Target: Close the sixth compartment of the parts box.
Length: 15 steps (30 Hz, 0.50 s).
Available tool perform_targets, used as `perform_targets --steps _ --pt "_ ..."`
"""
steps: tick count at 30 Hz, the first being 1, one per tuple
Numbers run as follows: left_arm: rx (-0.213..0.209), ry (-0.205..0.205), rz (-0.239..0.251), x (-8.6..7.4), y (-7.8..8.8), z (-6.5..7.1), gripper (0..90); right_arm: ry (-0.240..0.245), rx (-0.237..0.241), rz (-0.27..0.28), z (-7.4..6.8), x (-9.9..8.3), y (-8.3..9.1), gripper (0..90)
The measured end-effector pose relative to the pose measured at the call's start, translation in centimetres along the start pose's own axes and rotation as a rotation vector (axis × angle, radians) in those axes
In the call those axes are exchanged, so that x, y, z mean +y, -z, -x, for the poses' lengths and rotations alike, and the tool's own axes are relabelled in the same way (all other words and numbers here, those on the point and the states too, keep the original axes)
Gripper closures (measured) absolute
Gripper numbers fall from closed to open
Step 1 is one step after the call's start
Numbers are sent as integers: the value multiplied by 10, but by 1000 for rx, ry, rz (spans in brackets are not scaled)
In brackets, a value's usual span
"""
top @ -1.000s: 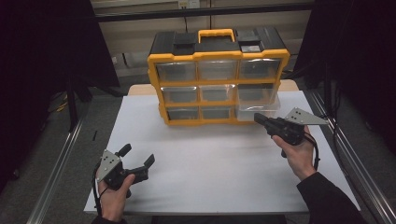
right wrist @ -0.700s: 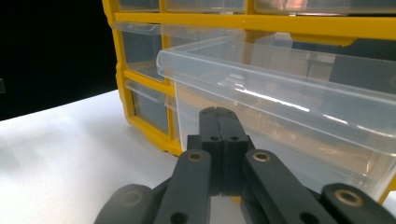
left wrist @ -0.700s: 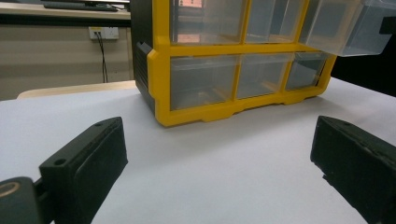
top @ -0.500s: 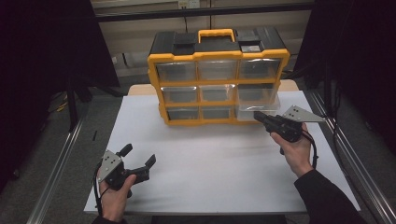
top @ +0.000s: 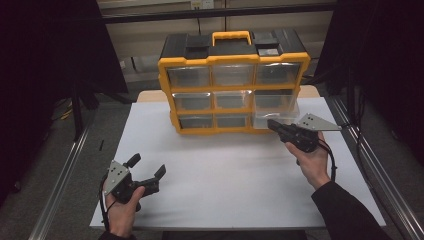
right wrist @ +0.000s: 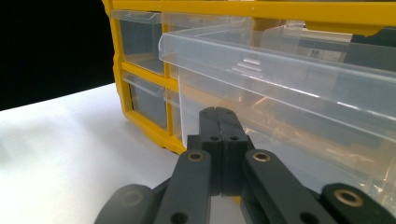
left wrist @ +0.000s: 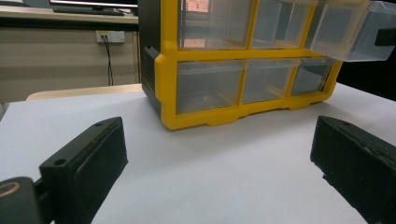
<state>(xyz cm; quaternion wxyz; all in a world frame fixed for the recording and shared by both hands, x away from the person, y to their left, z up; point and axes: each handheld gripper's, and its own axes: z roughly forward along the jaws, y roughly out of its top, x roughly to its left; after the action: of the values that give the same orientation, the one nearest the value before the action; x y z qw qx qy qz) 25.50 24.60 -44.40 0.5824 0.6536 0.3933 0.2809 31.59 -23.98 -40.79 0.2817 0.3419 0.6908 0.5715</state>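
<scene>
A yellow and black drawer cabinet (top: 232, 75) stands at the back of the white table (top: 225, 175). Its clear drawer (top: 275, 107) in the middle row, right column, is pulled out. My right gripper (top: 272, 123) is shut, with nothing visible between its jaws, and its tips are at the front wall of that drawer. In the right gripper view the closed jaws (right wrist: 218, 114) point at the clear drawer (right wrist: 289, 93) beside the yellow frame (right wrist: 114, 56). My left gripper (top: 147, 165) rests open near the table's front left. Its view faces the cabinet (left wrist: 210, 84) and the drawer (left wrist: 350, 32).
Metal rails run along both sides of the table. A pale wall with a power socket (left wrist: 110, 36) lies behind the cabinet. The other clear drawers sit flush in the frame.
My right gripper has edged slightly left, closer to the pulled-out drawer. The left gripper has stayed where it was.
</scene>
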Motion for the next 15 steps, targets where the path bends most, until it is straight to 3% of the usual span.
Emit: perform_targets --steps 5,7,15 --pt "4 2 -2 0 0 1 38 5 0 4 0 1 0 900" --pt "6 -33 -23 0 1 0 38 3 -4 8 0 1 1 900" --pt "-7 -5 2 0 0 0 38 -2 -24 13 3 3 2 900"
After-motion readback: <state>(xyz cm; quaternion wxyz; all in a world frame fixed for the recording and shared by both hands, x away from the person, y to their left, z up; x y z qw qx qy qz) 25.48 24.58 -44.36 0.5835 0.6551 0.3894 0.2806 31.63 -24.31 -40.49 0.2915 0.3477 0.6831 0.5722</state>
